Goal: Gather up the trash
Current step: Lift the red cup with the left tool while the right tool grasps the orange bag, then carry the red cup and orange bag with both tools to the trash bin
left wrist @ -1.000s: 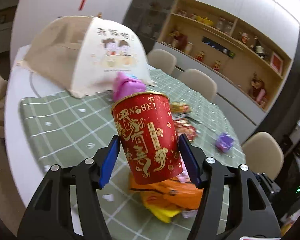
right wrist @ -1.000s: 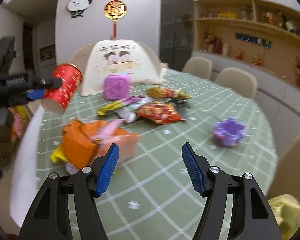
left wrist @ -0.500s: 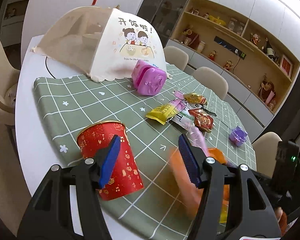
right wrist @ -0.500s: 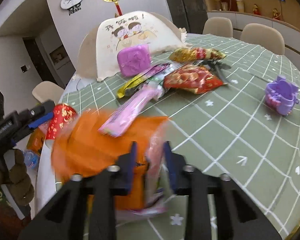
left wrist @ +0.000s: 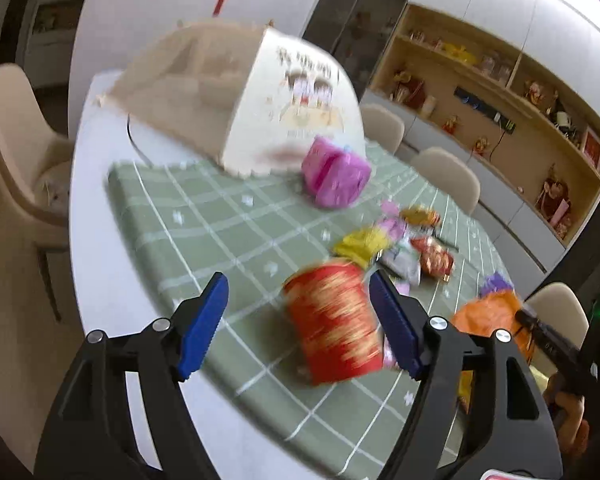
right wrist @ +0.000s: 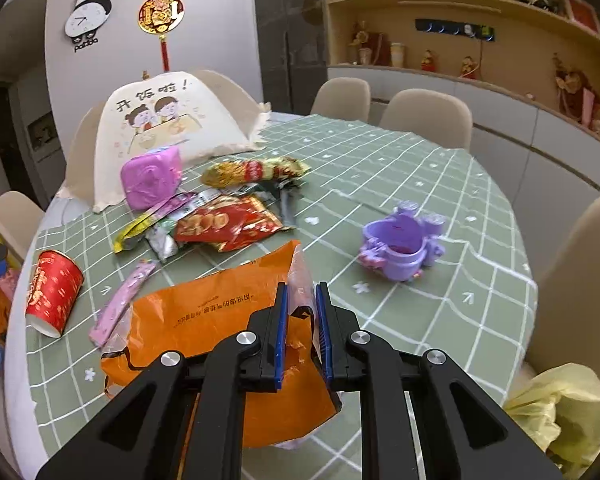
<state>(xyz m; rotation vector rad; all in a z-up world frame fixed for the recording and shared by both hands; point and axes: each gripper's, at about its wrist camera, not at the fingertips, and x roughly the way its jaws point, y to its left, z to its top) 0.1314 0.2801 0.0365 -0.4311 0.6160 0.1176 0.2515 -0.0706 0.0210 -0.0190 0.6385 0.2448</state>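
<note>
A red paper cup (left wrist: 332, 328) with gold print stands on the green checked tablecloth (left wrist: 220, 224) near the table's edge. It sits between the fingers of my left gripper (left wrist: 298, 292), close to the right pad. The jaws are opening and the pads do not press on it. The picture is blurred. My right gripper (right wrist: 301, 312) is shut on a fold of a crumpled orange plastic bag (right wrist: 220, 320), which lies on the cloth in front of it. The cup (right wrist: 54, 292) is to the bag's left, with a pink strip wrapper (right wrist: 120, 300) between them.
Several snack wrappers (right wrist: 228, 224) lie mid-table. A pink box (right wrist: 152, 178) sits by a cloth food cover (right wrist: 160, 128), and a purple toy cup (right wrist: 396, 244) stands to the right. Chairs ring the round table. A yellow bag (right wrist: 560, 412) rests on the chair at the lower right.
The left gripper brought the red cup down from the air onto the table, and its jaws have spread off it. The right gripper went from open to shut on the orange bag.
</note>
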